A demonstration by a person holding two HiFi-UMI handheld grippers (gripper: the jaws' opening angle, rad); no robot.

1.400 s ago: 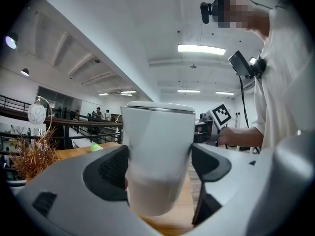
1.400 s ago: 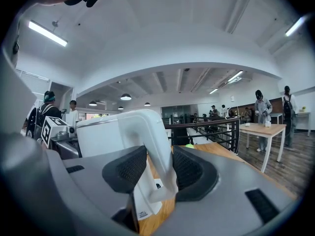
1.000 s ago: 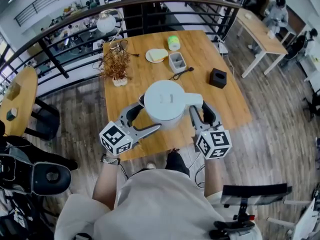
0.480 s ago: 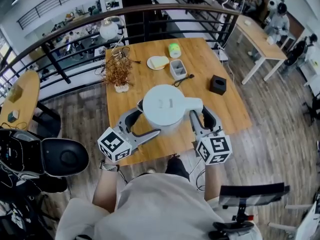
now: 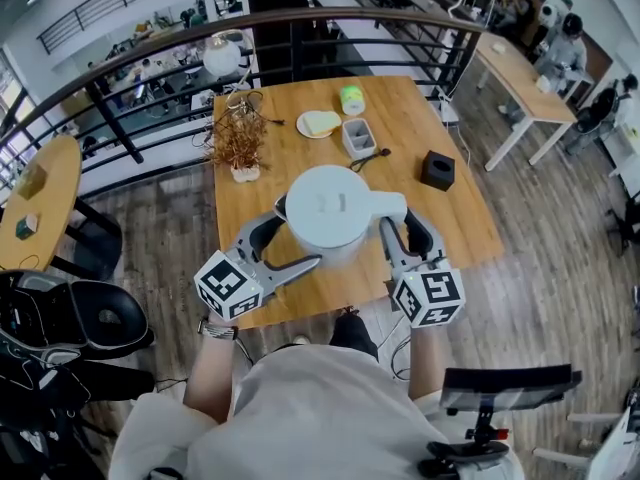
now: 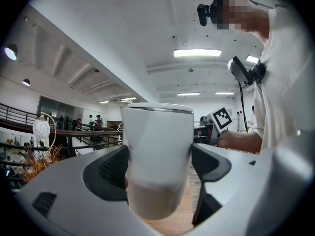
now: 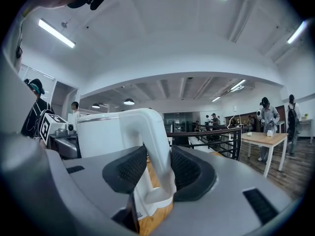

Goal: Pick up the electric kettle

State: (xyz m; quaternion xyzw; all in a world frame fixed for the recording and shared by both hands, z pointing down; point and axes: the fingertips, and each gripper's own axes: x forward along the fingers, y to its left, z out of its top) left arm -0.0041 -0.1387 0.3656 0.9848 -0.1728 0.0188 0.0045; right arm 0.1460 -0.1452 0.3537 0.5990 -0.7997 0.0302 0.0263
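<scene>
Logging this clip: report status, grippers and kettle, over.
Left gripper shut on the electric kettle body. Right gripper shut on its handle. Kettle upright over the table near edge. Nothing blocking it.

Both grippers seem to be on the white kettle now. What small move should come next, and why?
Probably raise both grippers together, straight up and level. The left gripper is closed on the electric kettle at its body, and the right gripper on its handle, so the grasp looks set. The wooden table shows just beneath, and an uneven lift could tilt the kettle.
</scene>
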